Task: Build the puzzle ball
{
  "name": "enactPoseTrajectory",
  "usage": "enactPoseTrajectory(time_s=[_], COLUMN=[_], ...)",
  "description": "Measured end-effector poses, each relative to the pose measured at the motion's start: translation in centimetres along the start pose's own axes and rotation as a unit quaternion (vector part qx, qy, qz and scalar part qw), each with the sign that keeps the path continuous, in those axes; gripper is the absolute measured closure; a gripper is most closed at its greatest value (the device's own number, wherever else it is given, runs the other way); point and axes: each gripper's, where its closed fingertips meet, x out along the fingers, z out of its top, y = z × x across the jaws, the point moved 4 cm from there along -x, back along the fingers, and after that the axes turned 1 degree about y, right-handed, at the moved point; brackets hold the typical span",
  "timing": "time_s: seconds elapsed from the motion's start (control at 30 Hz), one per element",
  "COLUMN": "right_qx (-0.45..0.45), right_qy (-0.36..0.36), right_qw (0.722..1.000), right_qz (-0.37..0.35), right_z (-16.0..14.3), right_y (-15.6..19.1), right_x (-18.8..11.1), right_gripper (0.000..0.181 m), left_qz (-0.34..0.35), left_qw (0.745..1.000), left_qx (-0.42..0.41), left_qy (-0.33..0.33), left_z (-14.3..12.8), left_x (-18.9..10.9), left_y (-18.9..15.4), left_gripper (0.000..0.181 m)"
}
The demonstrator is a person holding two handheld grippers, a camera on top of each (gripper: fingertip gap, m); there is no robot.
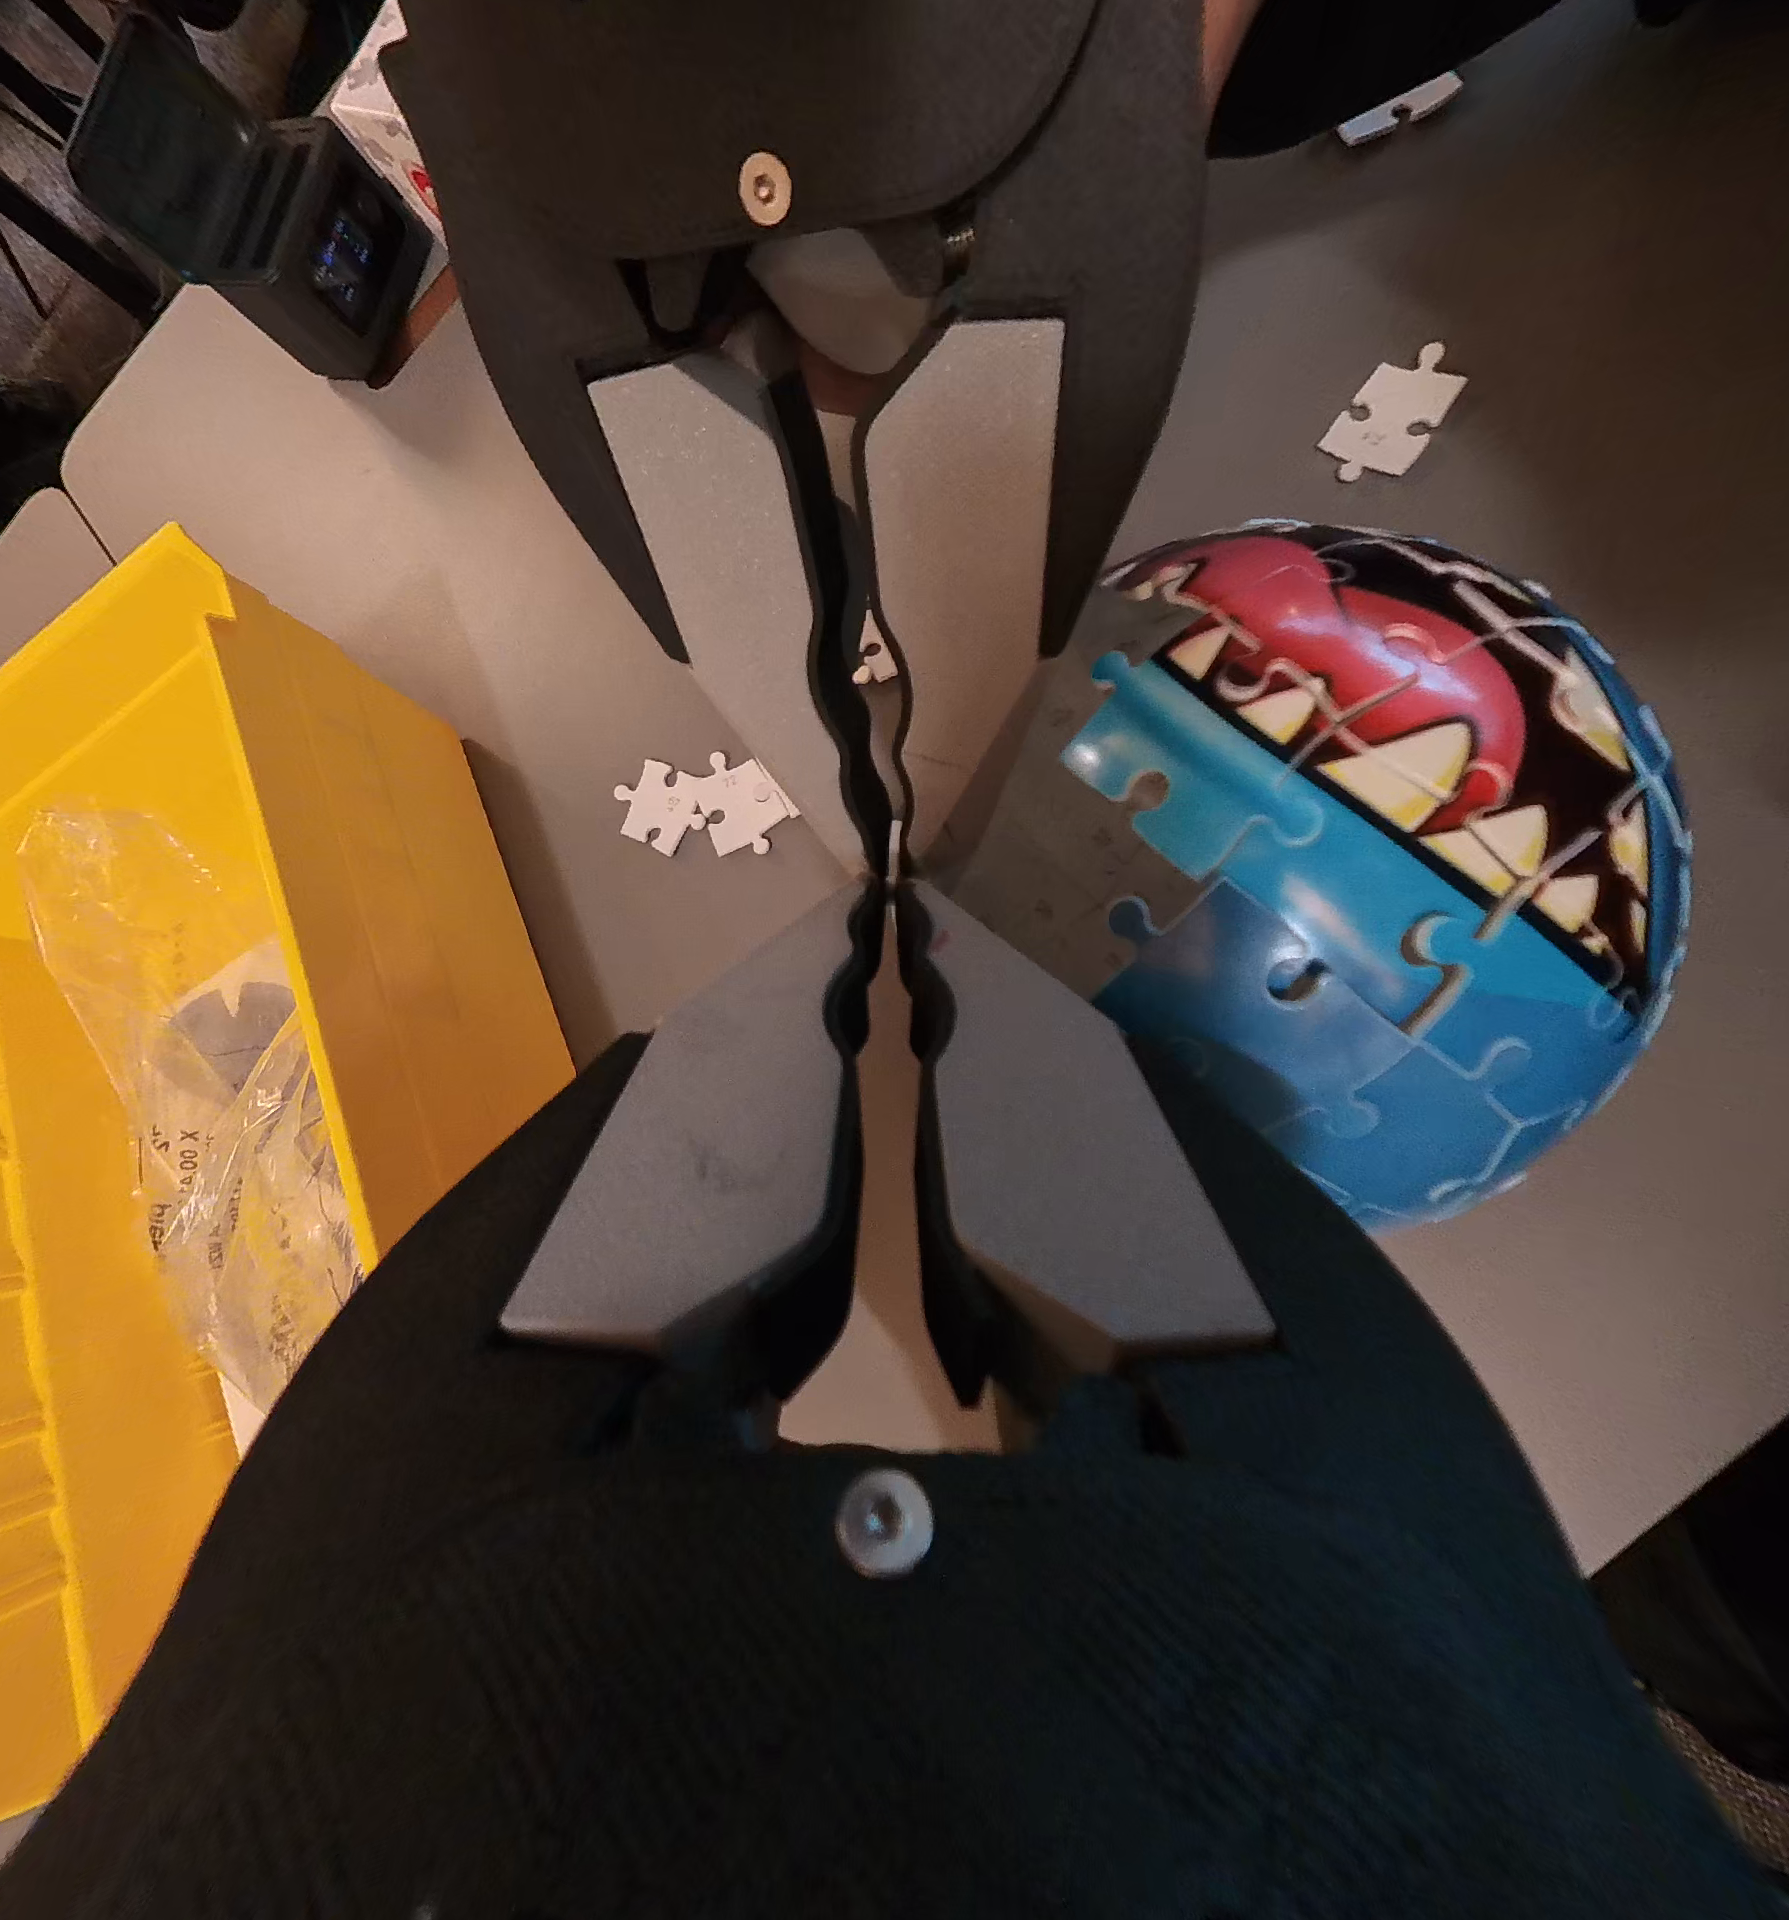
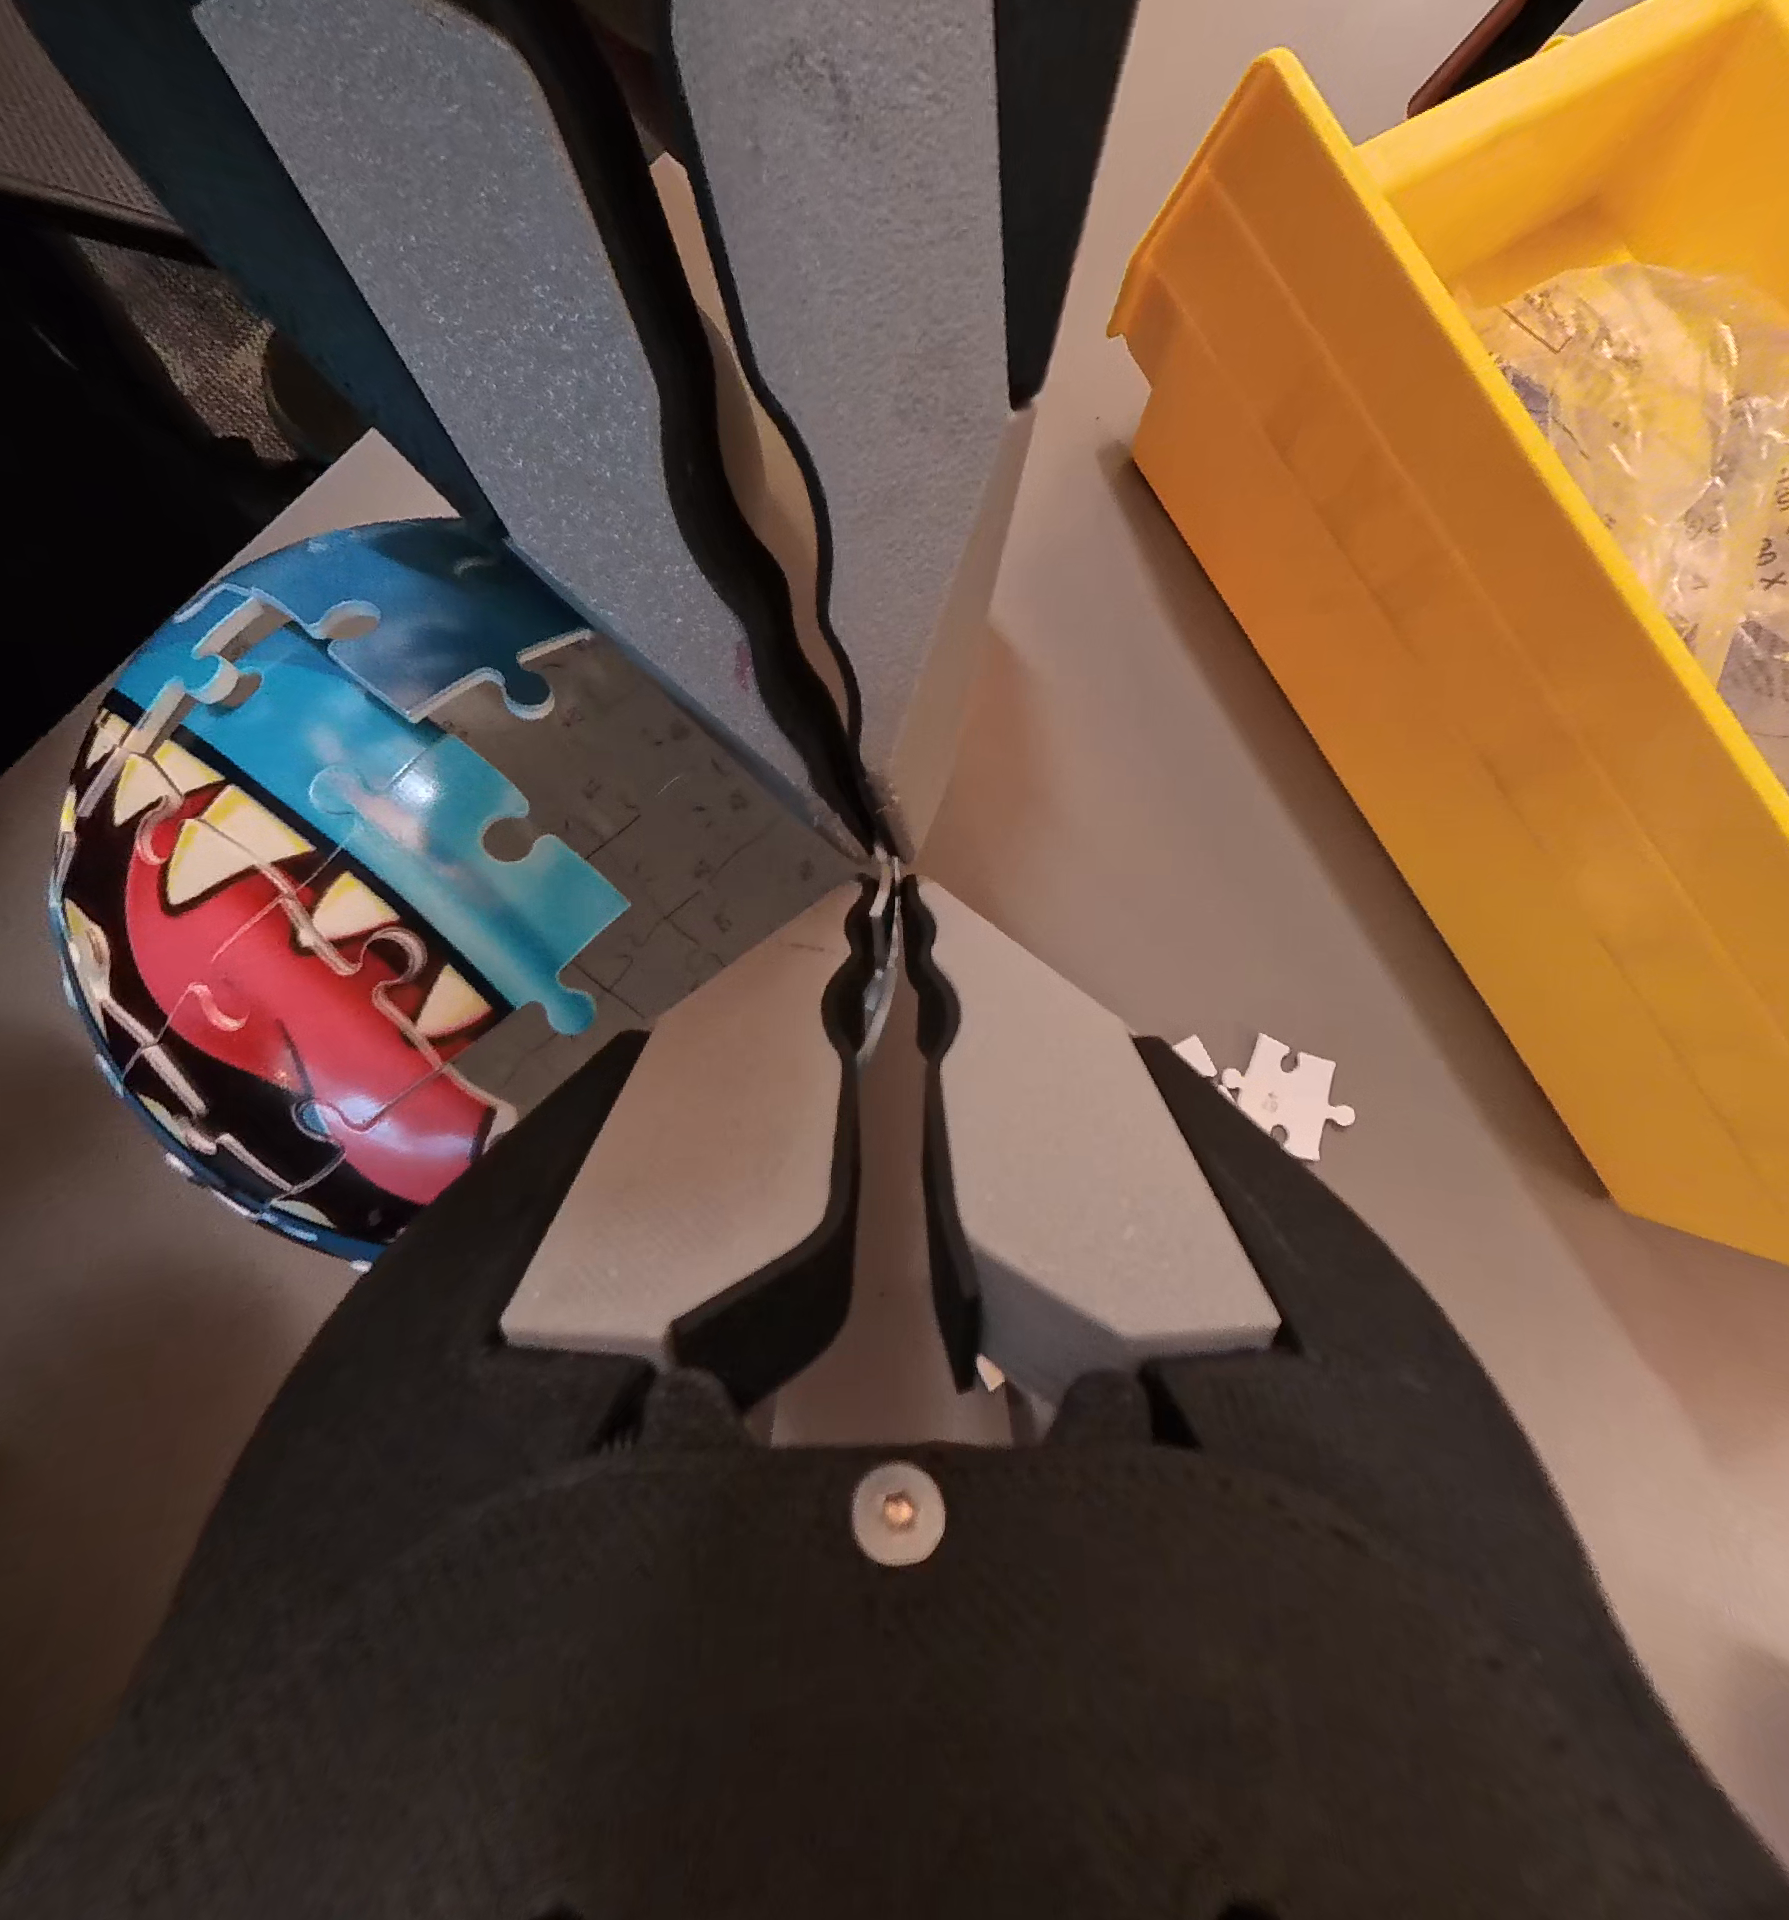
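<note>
Puzzle piece [image 1: 895, 852] edge-on between both tongs [image 1: 885, 914]

A grey counter [image 1: 1492, 343] carries the partly built puzzle ball [image 1: 1389, 883], a yellow bin [image 1: 277, 790] off to one side, two joined white puzzle pieces [image 1: 703, 810] between them, and another loose piece [image 1: 1394, 410] beyond the ball.
</note>
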Motion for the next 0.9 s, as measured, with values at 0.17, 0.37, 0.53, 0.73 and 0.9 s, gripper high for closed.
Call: enactPoseTrajectory(time_s=[0.17, 0.37, 0.53, 0.73, 0.9], right_qx=[-0.004, -0.006, -0.007, -0.001, -0.001], right_qy=[0.007, 0.01, 0.009, 0.002, 0.004], right_qw=[1.0, 1.0, 1.0, 1.0, 1.0], right_qz=[-0.008, -0.014, -0.015, -0.019, -0.023], right_z=[0.0, 0.1, 0.2, 0.3, 0.2], right_y=[0.0, 0.0, 0.1, -0.1, -0.2], right_x=[0.0, 0.0, 0.0, -0.1, -0.1], right_gripper=[0.181, 0.181, 0.181, 0.181, 0.181], left_qz=[0.002, -0.002, -0.004, -0.002, 0.016], left_qw=[1.0, 1.0, 1.0, 1.0, 1.0], left_qx=[0.0, -0.009, -0.007, -0.003, -0.009], left_qy=[0.002, -0.003, -0.002, -0.002, -0.015], left_z=[-0.1, -0.1, -0.2, -0.2, -0.1], left_x=[0.0, -0.1, -0.2, -0.5, -1.6], left_y=[0.0, 0.1, 0.1, 0.3, 1.4], left_gripper=[0.181, 0.181, 0.181, 0.181, 0.181])
